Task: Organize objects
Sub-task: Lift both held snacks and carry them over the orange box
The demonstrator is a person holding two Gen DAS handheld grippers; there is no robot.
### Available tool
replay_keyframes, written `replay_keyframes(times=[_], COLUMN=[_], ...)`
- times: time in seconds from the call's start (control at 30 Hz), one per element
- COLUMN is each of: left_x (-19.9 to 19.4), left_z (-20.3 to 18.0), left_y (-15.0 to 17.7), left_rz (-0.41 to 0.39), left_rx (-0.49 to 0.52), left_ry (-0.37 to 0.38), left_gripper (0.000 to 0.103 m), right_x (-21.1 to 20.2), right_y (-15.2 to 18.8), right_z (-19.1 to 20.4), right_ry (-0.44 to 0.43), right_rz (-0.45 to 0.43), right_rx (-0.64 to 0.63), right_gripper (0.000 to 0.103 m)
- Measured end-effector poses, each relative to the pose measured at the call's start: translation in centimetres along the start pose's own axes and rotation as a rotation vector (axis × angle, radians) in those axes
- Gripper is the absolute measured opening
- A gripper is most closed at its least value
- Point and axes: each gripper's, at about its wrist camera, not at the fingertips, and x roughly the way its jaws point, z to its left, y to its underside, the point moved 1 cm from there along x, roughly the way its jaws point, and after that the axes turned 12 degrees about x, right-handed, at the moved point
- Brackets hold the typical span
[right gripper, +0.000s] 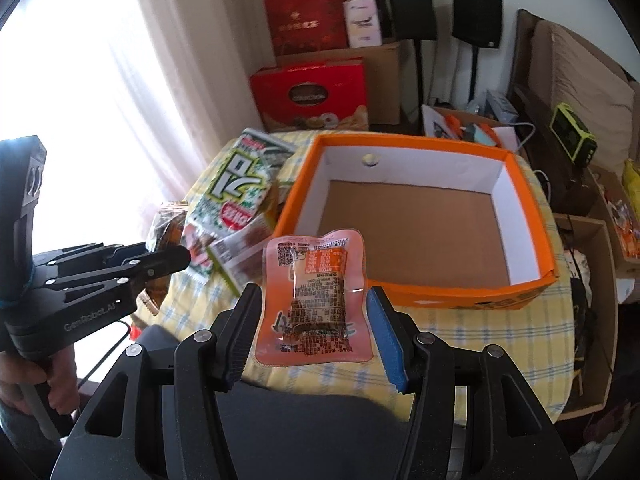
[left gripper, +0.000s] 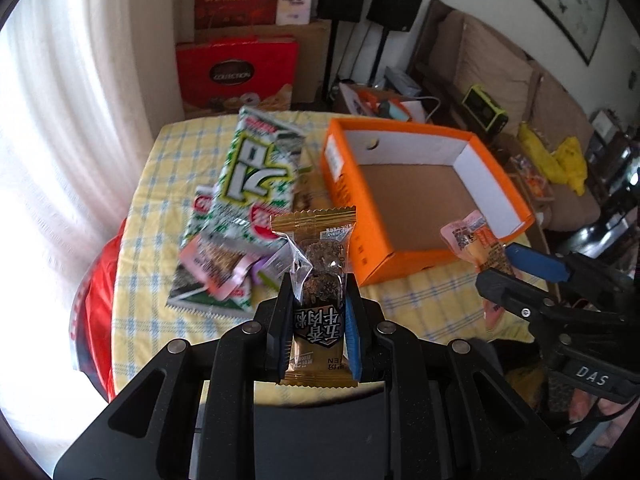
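My left gripper point(left gripper: 318, 292) is shut on a gold and black snack bar point(left gripper: 318, 280), held upright above the table. My right gripper point(right gripper: 316, 300) is shut on a flat pink snack pouch point(right gripper: 316, 292), its edges pressed between the pads. An orange box point(right gripper: 532, 216) with a brown floor stands open and holds nothing, beyond both grippers on the yellow checked tablecloth point(right gripper: 460, 332). In the left wrist view the right gripper point(left gripper: 500, 260) with the pink pouch point(left gripper: 474, 238) hangs near the orange box point(left gripper: 348, 184) front corner. In the right wrist view the left gripper point(right gripper: 168, 256) shows at the left.
A pile of snack packs, topped by a green and white seaweed bag point(left gripper: 256, 176), lies left of the box. Red gift boxes point(left gripper: 236, 72) and speakers stand behind the table. A sofa and a cardboard crate point(right gripper: 592, 312) are to the right. A hand point(right gripper: 24, 380) grips the left handle.
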Motion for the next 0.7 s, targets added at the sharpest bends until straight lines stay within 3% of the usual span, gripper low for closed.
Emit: replay_keyframes(times=[0.7], left_x=[3.6], left_z=[-6.8], left_y=[-6.7], left_rz=[-0.008], left_rx=[0.083], left_ry=[0.02], left_gripper=[0.02], right_x=[-0.9], right_y=[-4.1], right_z=[-5.4], right_ry=[0.073], right_rz=[-0.093], right_rx=[0.104], right_gripper=[0.056])
